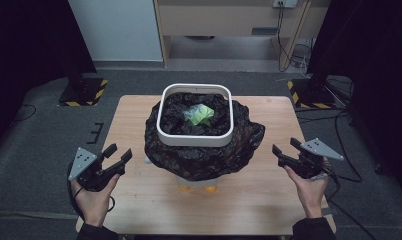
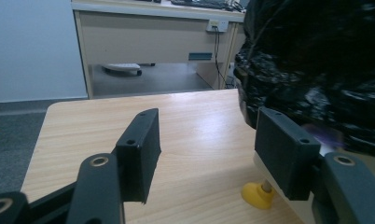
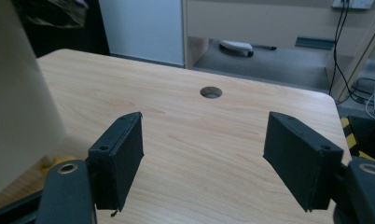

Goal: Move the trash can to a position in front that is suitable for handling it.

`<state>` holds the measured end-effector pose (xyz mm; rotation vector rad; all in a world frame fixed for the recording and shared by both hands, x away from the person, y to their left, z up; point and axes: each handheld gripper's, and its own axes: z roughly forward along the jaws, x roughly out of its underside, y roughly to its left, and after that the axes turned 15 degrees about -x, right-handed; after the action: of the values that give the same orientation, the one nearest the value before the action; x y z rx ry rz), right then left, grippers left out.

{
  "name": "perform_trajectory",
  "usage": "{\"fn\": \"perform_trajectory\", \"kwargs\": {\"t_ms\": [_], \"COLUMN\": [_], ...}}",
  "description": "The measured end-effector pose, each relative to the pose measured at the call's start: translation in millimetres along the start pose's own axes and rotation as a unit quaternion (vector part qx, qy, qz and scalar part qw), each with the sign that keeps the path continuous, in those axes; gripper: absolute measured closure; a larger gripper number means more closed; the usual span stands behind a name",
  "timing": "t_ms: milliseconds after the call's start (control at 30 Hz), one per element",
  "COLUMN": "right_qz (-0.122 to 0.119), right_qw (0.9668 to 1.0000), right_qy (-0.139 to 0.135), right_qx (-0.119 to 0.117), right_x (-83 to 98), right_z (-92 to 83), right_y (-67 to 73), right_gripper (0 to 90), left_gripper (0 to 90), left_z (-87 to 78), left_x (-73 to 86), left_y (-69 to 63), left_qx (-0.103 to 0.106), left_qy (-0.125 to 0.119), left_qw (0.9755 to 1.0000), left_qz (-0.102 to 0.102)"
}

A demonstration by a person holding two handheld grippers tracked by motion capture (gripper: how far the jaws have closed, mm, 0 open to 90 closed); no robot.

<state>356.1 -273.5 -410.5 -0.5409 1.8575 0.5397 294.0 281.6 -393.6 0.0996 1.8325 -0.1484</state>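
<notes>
A white bin (image 1: 194,136) is standing in the middle of a wooden table (image 1: 254,190), and it is being lined with a black bag (image 1: 204,155) whose edge is folded out over the rim and is hanging down around the walls. The rim itself is being left bare as a white ring at the top. A crumpled green scrap (image 1: 199,115) is lying inside the bag, near the far side of the bin. Yellow feet (image 1: 196,188) are being shown under the bin's near edge; one of them (image 2: 257,195) is seen in the left gripper view, just beyond the right-hand jaw.

The left gripper (image 1: 117,157) is being held in the left hand (image 1: 94,200) off the table's near left edge, pointed towards the bin and apart from the bag. Its jaws are being kept apart, with nothing between them; bare tabletop is seen through the gap in its own view, with the bag (image 2: 316,70) close at the right.

The right gripper (image 1: 285,150) is being held in the right hand (image 1: 309,192) at the near right of the table, likewise aimed at the bin and clear of it. Its jaws are standing released and wide, nothing being grasped. In the right gripper view the bin's pale wall (image 3: 17,107) is rising at the left, and a round hole (image 3: 211,92) in the tabletop is lying ahead.
</notes>
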Motion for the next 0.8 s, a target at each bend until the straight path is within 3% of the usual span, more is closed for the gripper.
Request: {"fn": "perform_trajectory", "kwargs": {"t_ms": [200,267,600,800], "right_qz": [0.0,-0.002,-0.029,-0.02], "right_qw": [0.9994,0.9991,0.995,0.9917], "right_qy": [-0.024,-0.017,0.004,0.006], "right_qx": [-0.024,-0.039,-0.095,-0.127], "right_x": [-7.4,-9.0,-10.6,-8.5], "right_z": [-13.7,-15.8,-4.6,2.6], "right_y": [13.0,18.0,45.7,54.9], "right_gripper": [28.0,28.9,31.1,31.9], "left_gripper": [39.0,38.8,38.7,38.8], "left_z": [-2.2,-2.2,-2.8,3.1], "left_x": [2.0,2.8,5.4,10.6], "left_y": [-9.7,-13.7,-30.5,-40.4], "left_qx": [0.016,0.022,0.043,0.05], "left_qy": [0.01,0.011,0.028,0.041], "left_qw": [0.9996,0.9994,0.9976,0.9964], "left_qz": [0.02,0.022,0.045,0.054]}}
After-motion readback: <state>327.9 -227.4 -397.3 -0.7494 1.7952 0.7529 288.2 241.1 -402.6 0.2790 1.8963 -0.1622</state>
